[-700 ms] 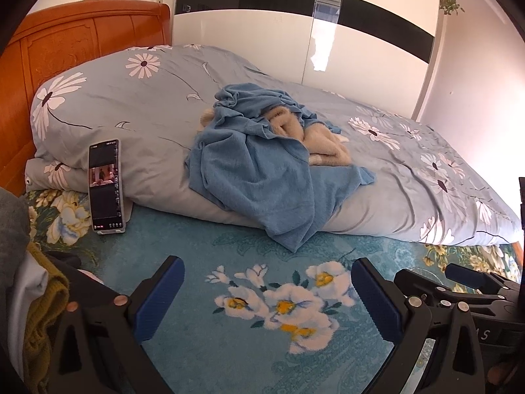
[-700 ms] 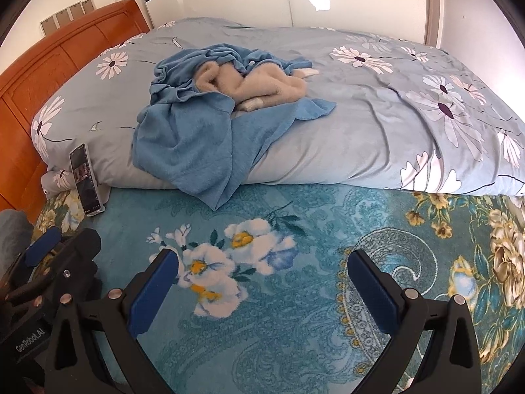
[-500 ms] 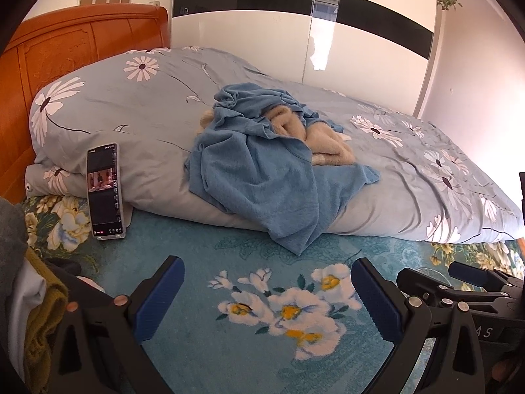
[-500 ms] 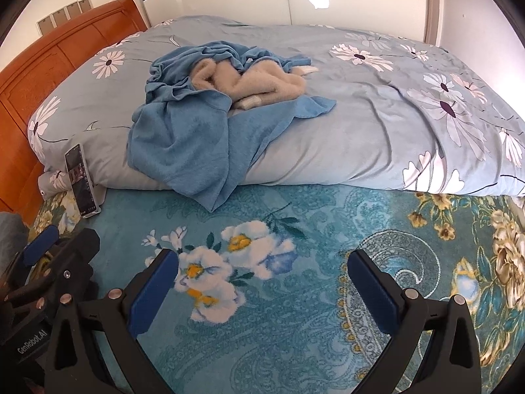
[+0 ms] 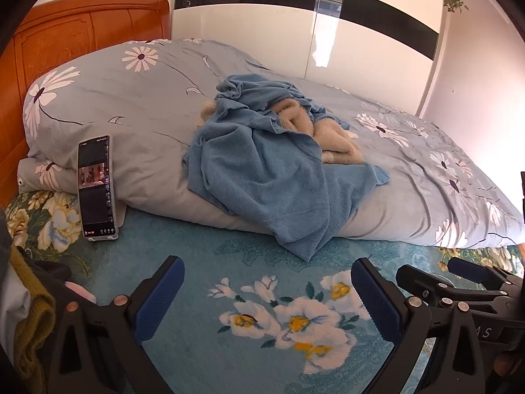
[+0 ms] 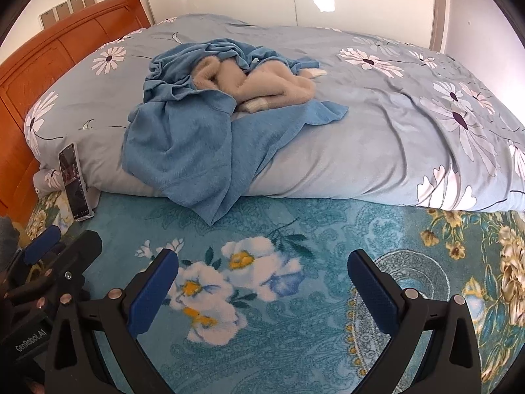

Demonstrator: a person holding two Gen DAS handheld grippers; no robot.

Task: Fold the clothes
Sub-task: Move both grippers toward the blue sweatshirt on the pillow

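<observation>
A crumpled blue garment (image 5: 262, 170) (image 6: 190, 141) lies heaped on the grey floral quilt (image 5: 131, 105) (image 6: 377, 138), one corner hanging over the quilt's front edge onto the teal floral bedspread (image 5: 229, 262) (image 6: 295, 229). A beige fluffy garment (image 5: 328, 138) (image 6: 262, 88) is bundled inside it, partly covered. My left gripper (image 5: 267, 292) hovers open above the bedspread, short of the blue garment, nothing between its blue pads. My right gripper (image 6: 262, 285) is likewise open and empty, to the right of the left one.
A phone (image 5: 96, 187) (image 6: 74, 187) leans against the quilt at the left. An orange wooden headboard (image 5: 82, 32) (image 6: 65, 42) stands behind it. Folded clothes (image 5: 29, 321) sit at the far left edge. A white wardrobe (image 5: 295, 32) backs the bed.
Both grippers have drifted slightly forward and tilted, so the garments sit a little lower in the views. The jaws stay wide; the clothes have not moved.
</observation>
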